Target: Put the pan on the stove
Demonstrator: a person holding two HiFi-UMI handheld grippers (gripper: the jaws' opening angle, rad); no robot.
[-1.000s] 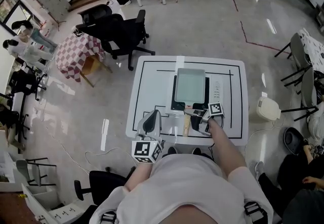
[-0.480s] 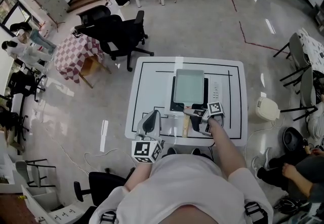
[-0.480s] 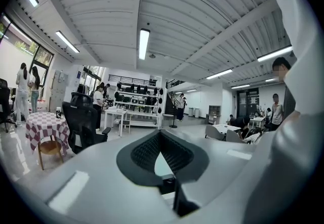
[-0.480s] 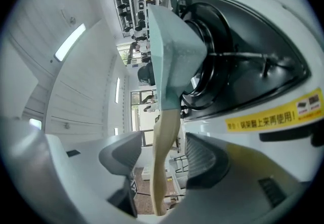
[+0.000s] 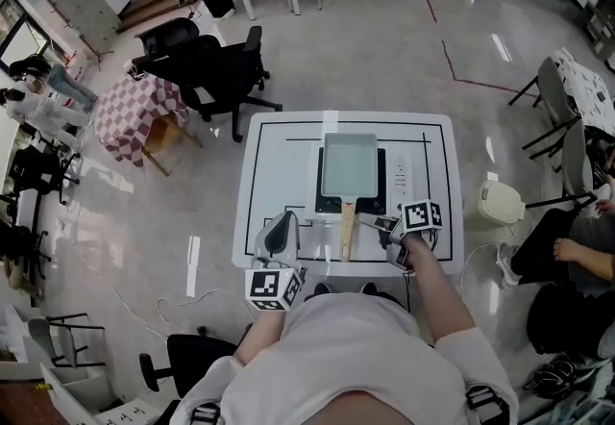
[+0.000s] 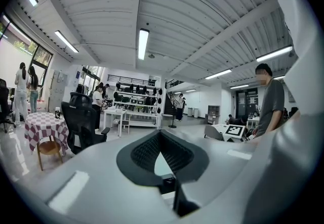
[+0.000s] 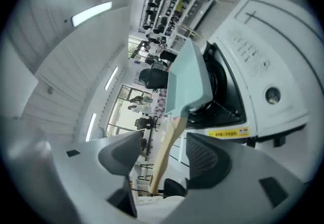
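Head view shows the pan (image 5: 348, 166) resting on the stove (image 5: 381, 181), so the task looks done. The right gripper (image 5: 382, 226) has just been opening, its jaws wide and clear of the handle (image 7: 169, 147) between them. The left gripper (image 5: 279, 233) is closed and empty.

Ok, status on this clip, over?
Left gripper shut, empty. Right gripper jaws just opened, wooden handle in line between them, ungripped. Pan sitting on stove. Nothing blocking seen.
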